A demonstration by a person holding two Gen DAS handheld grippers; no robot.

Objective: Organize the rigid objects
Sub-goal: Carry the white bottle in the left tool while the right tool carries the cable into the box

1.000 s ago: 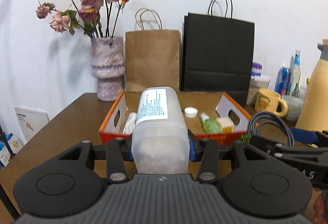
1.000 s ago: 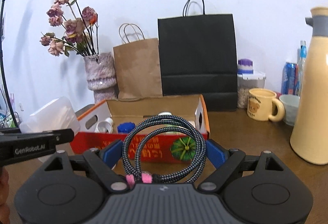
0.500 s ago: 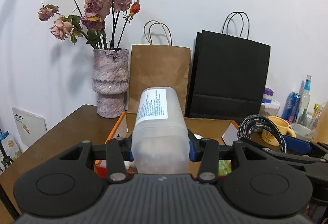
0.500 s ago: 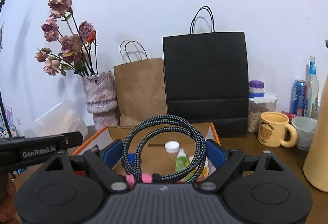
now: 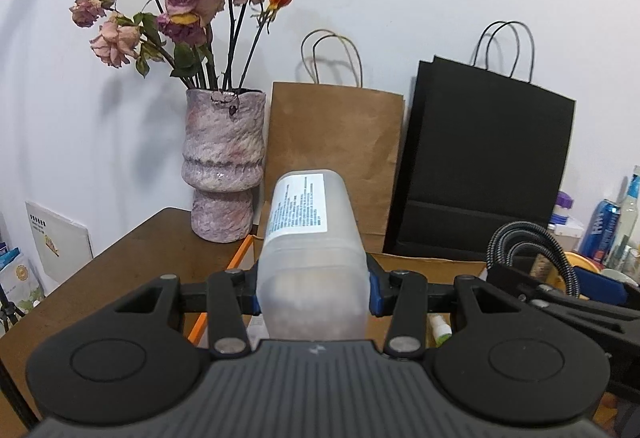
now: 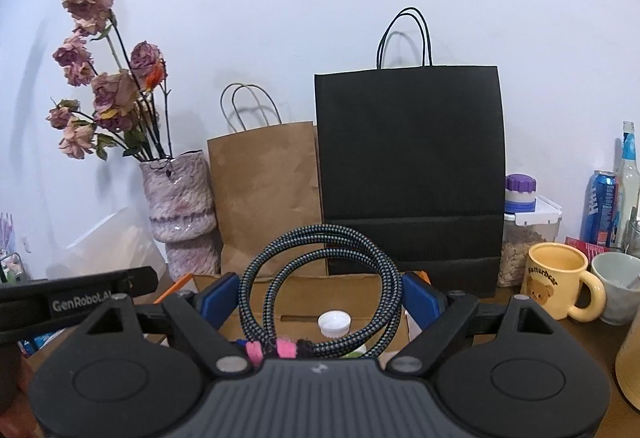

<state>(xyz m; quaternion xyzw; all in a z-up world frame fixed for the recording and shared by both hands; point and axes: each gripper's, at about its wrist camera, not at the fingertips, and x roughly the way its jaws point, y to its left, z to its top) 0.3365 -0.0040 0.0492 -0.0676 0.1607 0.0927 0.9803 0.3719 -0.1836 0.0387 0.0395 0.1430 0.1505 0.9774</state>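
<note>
My left gripper point(image 5: 313, 292) is shut on a translucent plastic container point(image 5: 312, 234) with a white printed label, held lengthwise and pointing away. My right gripper point(image 6: 320, 294) is shut on a coiled black-and-white braided cable point(image 6: 320, 234) tied with pink straps; its blue pads point(image 6: 218, 294) press on the coil's sides. Below both lies an open cardboard box with an orange rim point(image 5: 243, 252). Inside the box point(image 6: 304, 288) are a white bottle cap point(image 6: 334, 322) and a small green bottle point(image 5: 439, 330). The right gripper with the cable point(image 5: 520, 238) shows at the right of the left wrist view.
Against the wall stand a pink vase of dried roses point(image 5: 222, 165), a brown paper bag point(image 5: 336, 157) and a black paper bag point(image 6: 412, 165). To the right are a yellow mug point(image 6: 556, 280), a white cup point(image 6: 616, 278), a blue can point(image 6: 602, 207) and a jar point(image 6: 524, 238).
Both grippers have moved forward toward the wall and over the box, which has dropped low in both views. The container and the cable stay gripped as before.
</note>
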